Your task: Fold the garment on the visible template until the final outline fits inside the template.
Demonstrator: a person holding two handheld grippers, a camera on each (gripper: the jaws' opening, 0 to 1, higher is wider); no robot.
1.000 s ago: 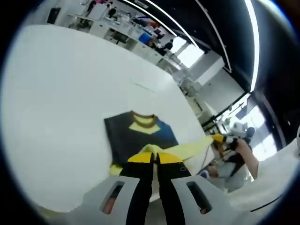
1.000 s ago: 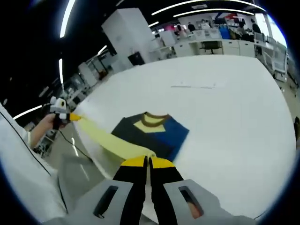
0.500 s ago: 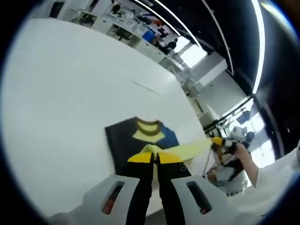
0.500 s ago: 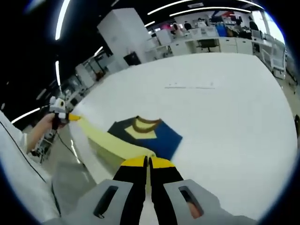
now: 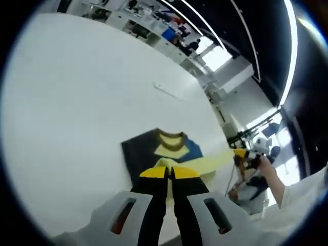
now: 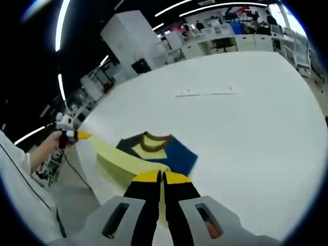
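Both my left gripper [image 5: 169, 172] and right gripper [image 6: 162, 177] pinch the garment [image 6: 154, 154] hem, lifted off the table [image 6: 246, 118] near edge; next, I fold it toward the collar.

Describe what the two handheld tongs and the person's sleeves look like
Each of the tongs, the left tongs and the right tongs, has two black jaws with yellow tips, rising from a light grey body with slotted openings. A thin dark cable hangs below the left one in the right gripper view. The person wears a white sleeve.
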